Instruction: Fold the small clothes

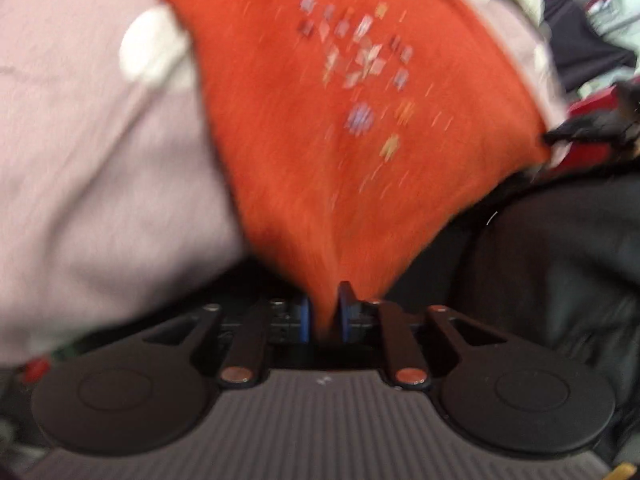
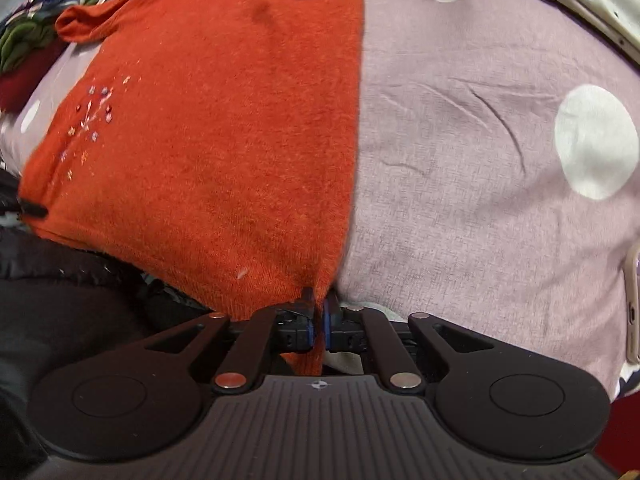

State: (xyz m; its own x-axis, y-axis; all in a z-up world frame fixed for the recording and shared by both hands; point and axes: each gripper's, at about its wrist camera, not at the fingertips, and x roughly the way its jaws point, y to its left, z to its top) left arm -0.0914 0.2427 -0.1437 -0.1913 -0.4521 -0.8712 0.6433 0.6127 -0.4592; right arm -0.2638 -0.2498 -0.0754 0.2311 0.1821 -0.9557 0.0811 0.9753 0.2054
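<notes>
Between the blue pads of the left gripper [image 1: 325,314], a corner of the orange sweater [image 1: 320,120] was pinched tight, while the right gripper [image 2: 319,320] clamped the other hem corner. Ahead of both tools, the sweater stretched flat across a lilac polka-dot bedsheet [image 2: 480,160], its beaded flower motif [image 2: 94,120] left of the right gripper. A heap of clothes [image 2: 32,40] lay farther left.

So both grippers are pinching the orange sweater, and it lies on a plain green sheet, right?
Not quite: the sheet is pale purple with white dots, as the right wrist view shows. Both the left gripper and right gripper are indeed pinching the orange sweater.
</notes>
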